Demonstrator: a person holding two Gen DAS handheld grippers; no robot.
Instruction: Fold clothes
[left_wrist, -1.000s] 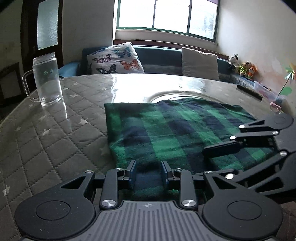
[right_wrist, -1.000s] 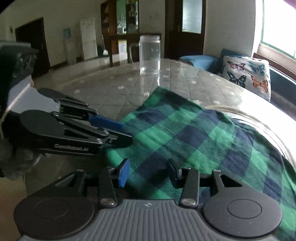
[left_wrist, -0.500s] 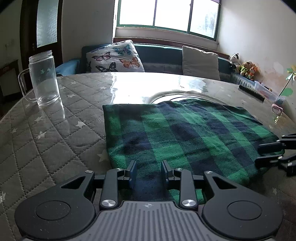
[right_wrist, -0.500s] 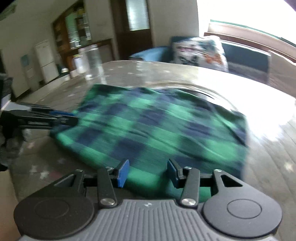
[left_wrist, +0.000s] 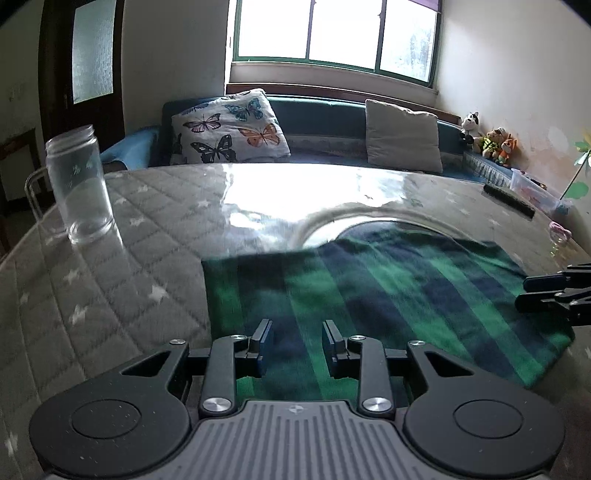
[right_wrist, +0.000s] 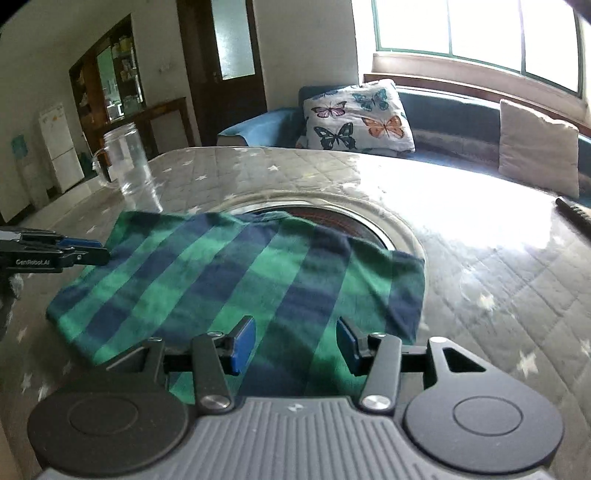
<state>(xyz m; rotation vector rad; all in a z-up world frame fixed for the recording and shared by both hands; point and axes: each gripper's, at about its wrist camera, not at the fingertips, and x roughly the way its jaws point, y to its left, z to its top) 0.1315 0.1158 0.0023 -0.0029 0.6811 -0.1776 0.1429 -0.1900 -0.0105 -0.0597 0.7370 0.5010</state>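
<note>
While the folded green-and-navy plaid garment (right_wrist: 236, 280) lies flat near the counter's (left_wrist: 122, 258) near edge, the left tongs (left_wrist: 295, 341) hover apart over its near-left hem, and the right tongs (right_wrist: 295, 343), apart and empty, over its near-right hem.

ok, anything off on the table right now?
Mostly tidy. The folded green plaid cloth lies partly over the round glass inset in the table, so its far edge sags unevenly. The empty glass mug stands upright, well clear.
</note>
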